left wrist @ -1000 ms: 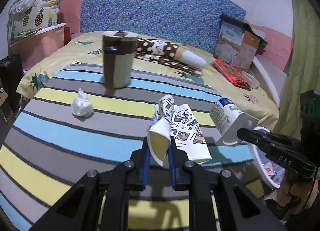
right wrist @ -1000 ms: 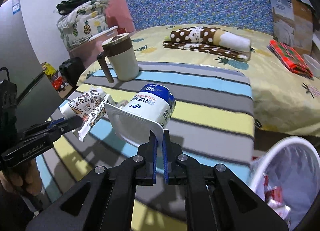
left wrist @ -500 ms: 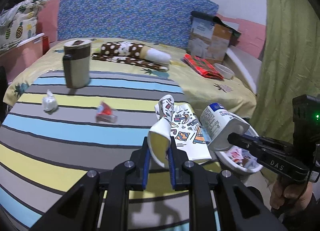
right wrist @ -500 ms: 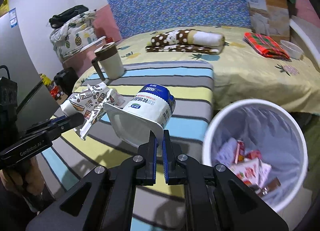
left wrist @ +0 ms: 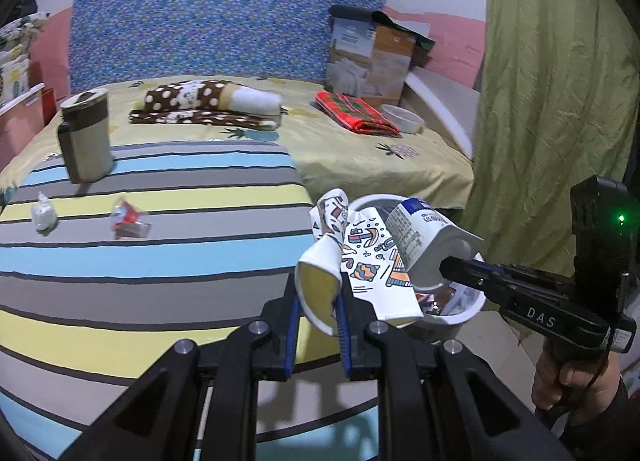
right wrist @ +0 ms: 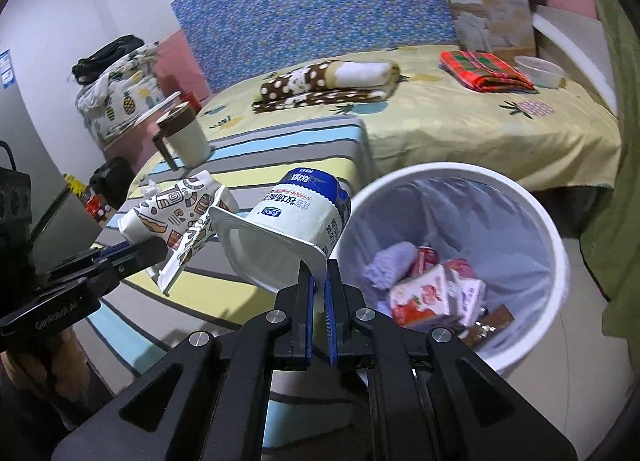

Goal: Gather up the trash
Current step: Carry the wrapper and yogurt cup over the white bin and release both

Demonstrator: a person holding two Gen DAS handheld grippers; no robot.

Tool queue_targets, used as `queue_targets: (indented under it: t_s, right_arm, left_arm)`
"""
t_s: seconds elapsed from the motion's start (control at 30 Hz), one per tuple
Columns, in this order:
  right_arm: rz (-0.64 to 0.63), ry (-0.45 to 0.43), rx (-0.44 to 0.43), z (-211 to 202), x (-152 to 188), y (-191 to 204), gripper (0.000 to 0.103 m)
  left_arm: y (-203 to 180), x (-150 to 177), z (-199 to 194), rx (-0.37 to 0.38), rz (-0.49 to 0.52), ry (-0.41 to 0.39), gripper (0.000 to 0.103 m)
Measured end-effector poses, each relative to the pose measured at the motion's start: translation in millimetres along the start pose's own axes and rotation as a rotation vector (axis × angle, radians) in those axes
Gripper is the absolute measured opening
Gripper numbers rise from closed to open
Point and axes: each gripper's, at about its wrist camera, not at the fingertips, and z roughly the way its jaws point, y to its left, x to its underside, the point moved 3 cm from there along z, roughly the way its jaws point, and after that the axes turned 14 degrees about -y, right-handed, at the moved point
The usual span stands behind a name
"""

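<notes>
Beside the striped table [left wrist: 160,261], at its right edge, stands the white bin [right wrist: 532,221], lined and already holding several cartons and wrappers; part of the collection is therefore judged done. Both tools are loaded and near the bin mouth.

The right gripper [right wrist: 318,289] has its jaws clenched on the rim flange of a yoghurt tub [right wrist: 296,217], which hangs tilted just left of the bin rim, not yet over the opening in the right wrist view. The left gripper [left wrist: 318,301] has its jaws grasping a crushed paper cup [left wrist: 320,281], with a printed paper bag [left wrist: 376,261] lying against it; whether the bag is pinched as well I cannot tell. Both sit at the table's near right corner, in front of the bin.

Left to do, by my judgement: release both items into the bin, then fetch a red wrapper [left wrist: 128,217] and a crumpled tissue [left wrist: 43,213] lying on the table's far left. A lidded mug [left wrist: 86,137] stands farther off; it does not look like trash.

Writing: the tub carries blue Chinese print, too small to read with confidence. The right tool reads "DAS"; the left tool's body reads roughly "GenRobot.AI".
</notes>
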Motion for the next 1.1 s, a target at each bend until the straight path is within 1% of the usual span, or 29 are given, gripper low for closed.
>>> queue_targets:
  t_s: [0.47,0.83,1.1]
  right_arm:
    - [0.075,0.012,0.107,-8,14,-50,0.008]
    - [0.097,0.058,0.164,3,17,-73,0.008]
    - [0.097,0.086,0.190,15,16,-83,0.008]
  left_arm:
    - [-37,9,37,0.059,0.035,0.057,0.017]
    - [-53,14,72,0.077,0.059,0.103,0.017]
    - [-59,18,98,0.081,0.078,0.135,0.018]
